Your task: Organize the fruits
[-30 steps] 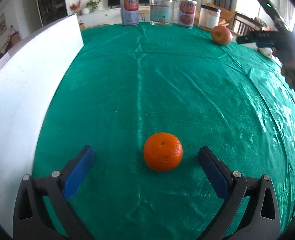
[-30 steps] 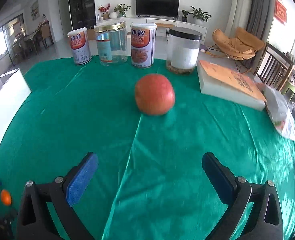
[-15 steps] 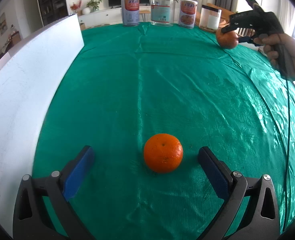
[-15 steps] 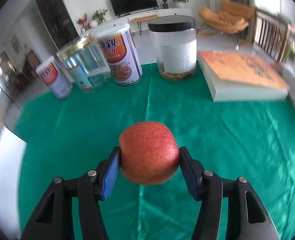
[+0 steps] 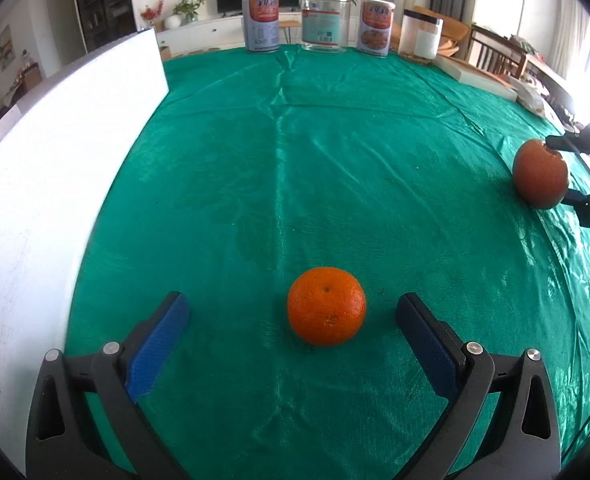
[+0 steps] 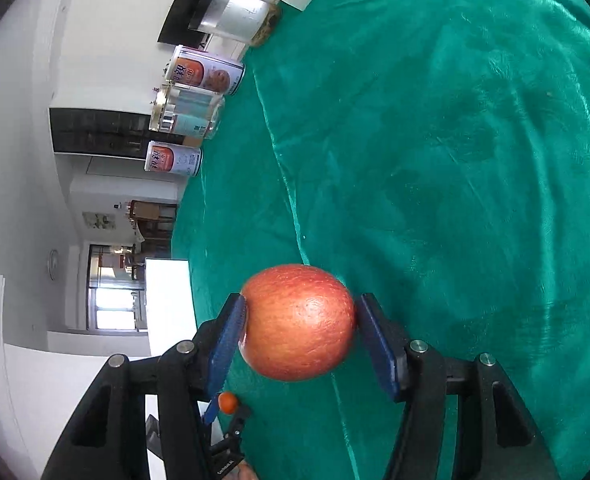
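My right gripper point(image 6: 301, 330) jaws clamped on apple point(image 6: 298, 326), carried above green counter point(image 6: 455, 160). My left gripper point(image 5: 295, 344) jaws wide, orange point(image 5: 326, 306) resting between, untouched. Step: transporting apple. Next, likely: set it beside orange, release gently against rolling.

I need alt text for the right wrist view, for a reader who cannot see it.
The right gripper clamps a red apple between its blue pads above a green tablecloth. The view is rolled sideways, so the tins and jars at the table's far edge lie on the left.
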The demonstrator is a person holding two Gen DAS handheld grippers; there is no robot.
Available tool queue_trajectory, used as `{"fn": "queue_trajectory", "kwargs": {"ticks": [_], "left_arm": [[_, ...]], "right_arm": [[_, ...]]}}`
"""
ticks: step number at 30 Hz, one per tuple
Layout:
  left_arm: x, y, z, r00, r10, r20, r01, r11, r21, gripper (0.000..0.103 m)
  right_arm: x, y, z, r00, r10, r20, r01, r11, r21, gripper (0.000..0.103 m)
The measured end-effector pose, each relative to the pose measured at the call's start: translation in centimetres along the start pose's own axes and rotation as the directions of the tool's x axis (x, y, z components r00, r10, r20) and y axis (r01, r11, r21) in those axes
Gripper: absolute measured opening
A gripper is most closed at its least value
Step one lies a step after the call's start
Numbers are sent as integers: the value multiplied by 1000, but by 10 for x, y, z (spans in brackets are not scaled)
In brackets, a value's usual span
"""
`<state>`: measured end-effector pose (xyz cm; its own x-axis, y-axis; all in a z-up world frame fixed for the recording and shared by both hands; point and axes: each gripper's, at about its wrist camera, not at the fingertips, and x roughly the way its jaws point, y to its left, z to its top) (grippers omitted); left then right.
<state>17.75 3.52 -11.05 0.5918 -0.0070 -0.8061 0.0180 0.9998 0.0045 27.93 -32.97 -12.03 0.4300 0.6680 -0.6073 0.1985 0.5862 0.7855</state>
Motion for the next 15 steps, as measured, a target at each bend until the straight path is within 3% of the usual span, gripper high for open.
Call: {"fn": "queue_trajectory", "kwargs": {"ticks": [2, 4, 6, 8, 10, 12, 15], "left_arm": [[0, 0, 0, 1000, 0, 0, 0, 1000, 0, 102], [0, 0, 0, 1000, 0, 0, 0, 1000, 0, 103], [0, 0, 0, 1000, 0, 0, 0, 1000, 0, 102], [0, 0, 0, 1000, 0, 0, 0, 1000, 1, 102], [0, 0, 0, 1000, 0, 0, 0, 1000, 1, 103], [0, 0, 0, 1000, 0, 0, 0, 1000, 1, 103], [0, 0, 0, 1000, 0, 0, 0, 1000, 1, 103]], "right_arm": [[-7, 9, 1, 999, -35, 33, 37, 997, -65, 72], [-23, 20, -7, 991, -82, 101, 98, 982, -160, 93], [-39, 25, -25, 972, -165, 166, 205, 942, -267, 95], [-47, 31, -55, 926, -294, 238, 367, 847, -384, 96], [-38, 35, -90, 864, -416, 282, 503, 708, -496, 98], [-26, 35, -121, 820, -483, 308, 565, 594, -573, 98], [-13, 32, -150, 785, -514, 345, 600, 493, -630, 98]]}}
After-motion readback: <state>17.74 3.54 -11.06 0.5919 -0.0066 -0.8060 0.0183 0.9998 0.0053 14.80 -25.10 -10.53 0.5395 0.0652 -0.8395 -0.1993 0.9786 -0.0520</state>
